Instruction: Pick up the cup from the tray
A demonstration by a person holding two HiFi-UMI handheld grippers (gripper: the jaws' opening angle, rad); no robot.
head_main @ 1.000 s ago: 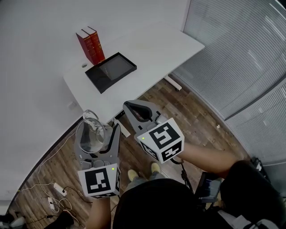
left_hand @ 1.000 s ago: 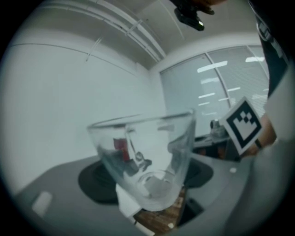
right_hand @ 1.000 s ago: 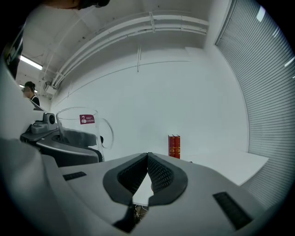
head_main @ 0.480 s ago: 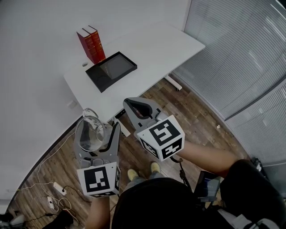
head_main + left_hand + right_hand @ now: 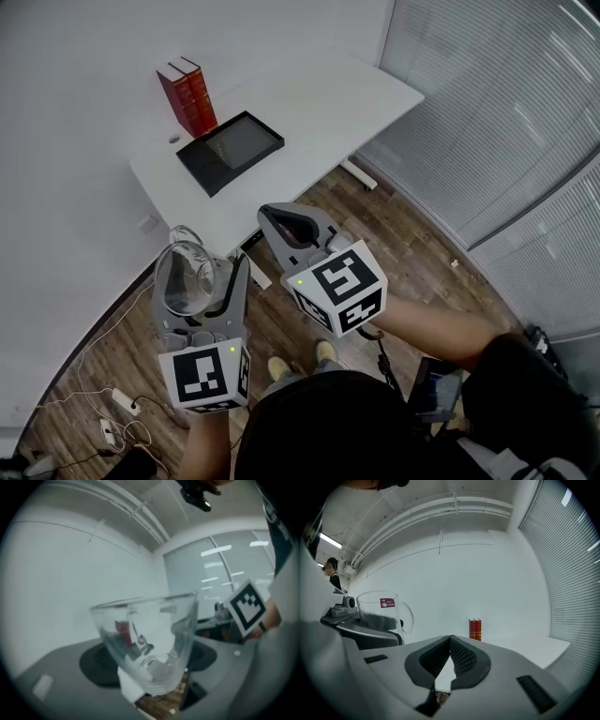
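Cup (image 5: 186, 278): clear glass, with a handle, wider at the rim than at the base. It is gripped by its sides in the left gripper (image 5: 202, 267), whose jaws stand partly spread around it. It hangs over the wood floor (image 5: 394, 244), off the near edge of the table (image 5: 309, 103) and well apart from the tray (image 5: 202, 173).

Left gripper view: the cup (image 5: 150, 644) fills the centre, tilted, its thick base nearest the camera; a red patch shows through the glass.

Right gripper view only: a small red label (image 5: 387, 603) near the rim of the cup (image 5: 379, 613), its white print too small to read. The handle is on the side toward the books (image 5: 475, 629).

Right gripper (image 5: 292, 225): jaws closed tip to tip, nothing between them; held just beside the left gripper.

Tray: black, rectangular, near the table's left corner.

Books (image 5: 187, 96): two red volumes, upright, beside the tray's far corner at the wall edge.

Head view only: cables (image 5: 112, 398) on the floor, lower left.
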